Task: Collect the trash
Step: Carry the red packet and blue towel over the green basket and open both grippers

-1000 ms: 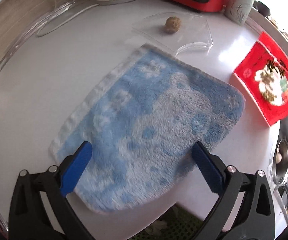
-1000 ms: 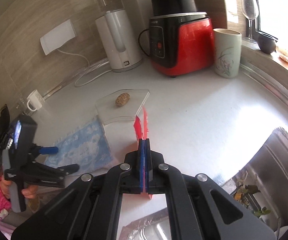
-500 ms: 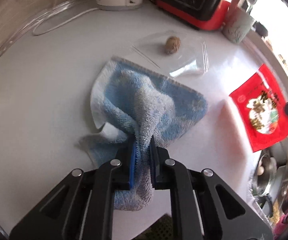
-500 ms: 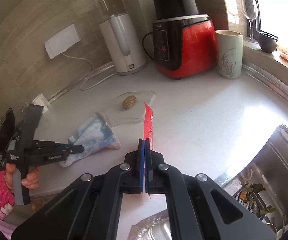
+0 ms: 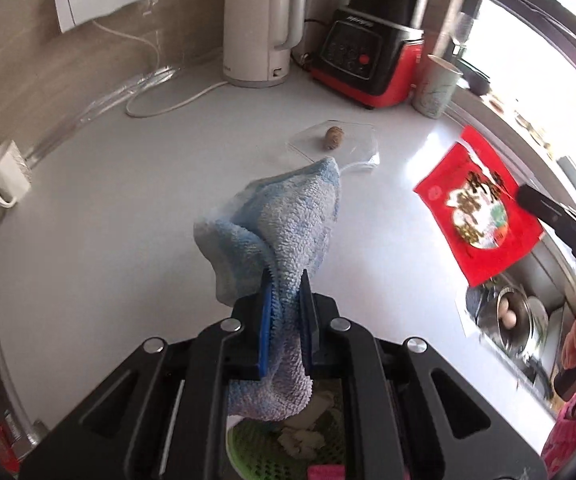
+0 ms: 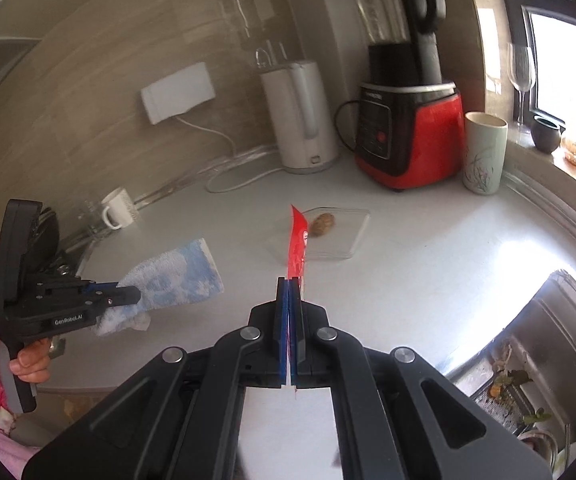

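While left gripper [image 5: 285,312] clamps blue towel [image 5: 288,220] upward, right gripper [image 6: 289,324] pinches red wrapper [image 6: 298,244] upright, edge-on.

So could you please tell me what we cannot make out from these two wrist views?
- Left wrist view: the green basket below is mostly hidden by the left gripper and blue towel.
- Right wrist view: the red packet shows edge-on, print unreadable.
- Right wrist view: the sink is cut off by the edge.

- My left wrist camera looked steeply down along its fingers, close over the white counter [image 5: 127,200].
- My right wrist camera faced shallower, toward the wall.
- Both caught the kettle [image 5: 255,28] [image 6: 300,116] and blender [image 5: 372,60] [image 6: 408,132].
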Available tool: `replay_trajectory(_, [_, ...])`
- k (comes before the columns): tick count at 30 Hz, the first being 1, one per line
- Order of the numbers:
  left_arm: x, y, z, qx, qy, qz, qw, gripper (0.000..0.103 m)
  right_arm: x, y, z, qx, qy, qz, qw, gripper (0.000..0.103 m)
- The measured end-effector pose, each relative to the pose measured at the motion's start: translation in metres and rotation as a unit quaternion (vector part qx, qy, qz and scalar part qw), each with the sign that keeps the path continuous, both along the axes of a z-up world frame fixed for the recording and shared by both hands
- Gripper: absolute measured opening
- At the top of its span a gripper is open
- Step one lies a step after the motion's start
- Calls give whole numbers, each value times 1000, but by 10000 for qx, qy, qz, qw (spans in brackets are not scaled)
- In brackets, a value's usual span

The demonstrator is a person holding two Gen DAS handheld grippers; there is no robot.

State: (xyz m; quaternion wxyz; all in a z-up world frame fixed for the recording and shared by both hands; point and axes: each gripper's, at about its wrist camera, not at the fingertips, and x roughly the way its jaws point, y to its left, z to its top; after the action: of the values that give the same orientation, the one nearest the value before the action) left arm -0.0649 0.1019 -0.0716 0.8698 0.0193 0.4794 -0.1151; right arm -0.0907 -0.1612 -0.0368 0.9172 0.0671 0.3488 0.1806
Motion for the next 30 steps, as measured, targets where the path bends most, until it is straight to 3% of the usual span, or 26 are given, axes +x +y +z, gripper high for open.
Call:
replay_trajectory(7, [-41, 11, 6, -23, -81, -283, 9996, 12, -56, 29, 6, 3, 45, -60, 10000, 1])
replay_trajectory(12, [-63, 26, 7, -68, -151, -428, 9989, 12, -99, 57, -6, 74, 249, -70, 9996, 1])
replay_trajectory(19, [-77, 44, 7, -87, -162, -513, 9985, 12, -131, 106, -69, 100, 883, 62, 9960, 1])
replay_trajectory(25, [-88, 53, 7, -84, -212, -564, 9981, 12, -143, 142, -130, -394, 1274, 242, 9908, 1])
replay_trajectory(30, [-95, 57, 0, -112, -100, -616, 9980, 12, -145, 154, -163, -721, 1514, 260, 9855, 3])
